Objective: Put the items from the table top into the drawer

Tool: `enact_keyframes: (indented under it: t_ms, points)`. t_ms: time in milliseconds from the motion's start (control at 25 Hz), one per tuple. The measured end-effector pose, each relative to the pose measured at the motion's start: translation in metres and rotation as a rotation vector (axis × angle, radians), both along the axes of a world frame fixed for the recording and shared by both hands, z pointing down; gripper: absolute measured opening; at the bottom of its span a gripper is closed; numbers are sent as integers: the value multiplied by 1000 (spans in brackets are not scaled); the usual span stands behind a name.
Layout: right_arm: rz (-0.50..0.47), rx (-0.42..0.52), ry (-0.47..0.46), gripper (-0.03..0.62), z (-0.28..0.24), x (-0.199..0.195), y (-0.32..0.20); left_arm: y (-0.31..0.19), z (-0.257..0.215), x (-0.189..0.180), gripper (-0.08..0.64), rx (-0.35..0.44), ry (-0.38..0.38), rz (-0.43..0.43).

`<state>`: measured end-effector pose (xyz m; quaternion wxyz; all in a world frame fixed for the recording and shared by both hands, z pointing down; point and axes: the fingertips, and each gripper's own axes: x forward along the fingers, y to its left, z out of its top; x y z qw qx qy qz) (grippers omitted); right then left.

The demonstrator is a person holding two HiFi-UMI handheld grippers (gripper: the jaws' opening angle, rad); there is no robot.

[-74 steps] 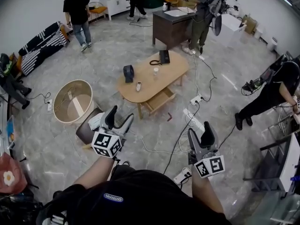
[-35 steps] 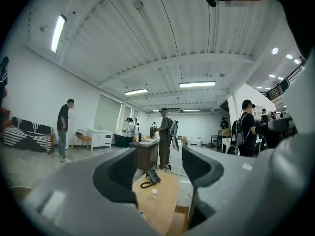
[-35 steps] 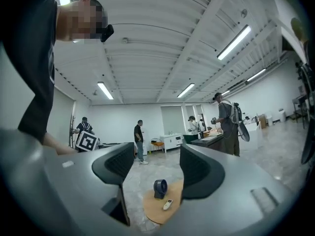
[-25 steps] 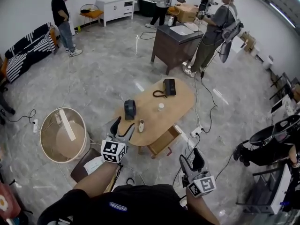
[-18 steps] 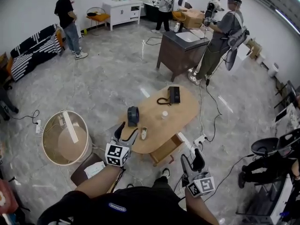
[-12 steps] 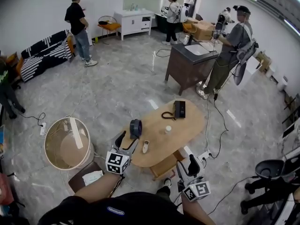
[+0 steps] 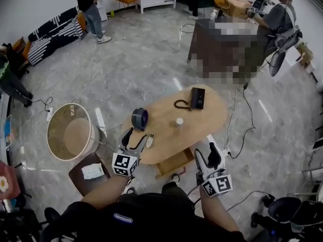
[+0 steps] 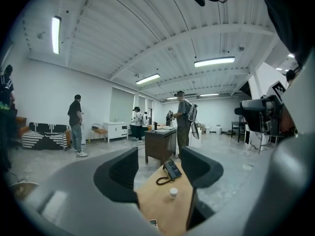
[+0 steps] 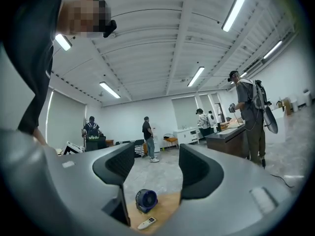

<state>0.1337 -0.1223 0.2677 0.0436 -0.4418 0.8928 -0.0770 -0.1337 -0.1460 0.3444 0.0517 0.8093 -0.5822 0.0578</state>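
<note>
An oval wooden table [image 7: 212, 112] carries a black telephone [image 7: 197, 98], a small white bottle [image 7: 179, 121], a round dark fan [image 7: 140, 119] and a white remote [image 7: 150, 139]. Its drawer [image 7: 174, 161] stands pulled out under the near edge. My left gripper [image 7: 132, 140] is open and empty beside the remote at the table's near left edge. To the right of the drawer, my right gripper [image 7: 212, 155] is open and empty. The left gripper view shows the telephone [image 8: 172, 170] and bottle [image 8: 173, 193] between the jaws. The right gripper view shows the fan [image 9: 146, 200] and remote [image 9: 146, 223].
A round wicker tub [image 7: 58, 116] and a brown stool with a paper on it [image 7: 90, 171] stand left of the table. Cables [image 7: 237, 130] run over the floor to the right. A dark desk [image 7: 227, 49] and several people stand farther back.
The table has come nearer in the head view. Both grippers now hang at its near edge, left by the remote, right beside the drawer. Both stay open.
</note>
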Motion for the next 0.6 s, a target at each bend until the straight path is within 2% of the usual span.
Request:
enact_keyframes:
  t_ms: [120, 360, 600]
  points:
    - [2, -46, -2, 291, 14, 19, -15, -6, 40, 13, 280, -77, -15, -10]
    - [-10, -109, 10, 291, 53, 32, -19, -24, 149, 20, 280, -254, -83, -47]
    - [12, -149, 17, 291, 85, 40, -8, -33, 230, 13, 280, -345, -150, -88]
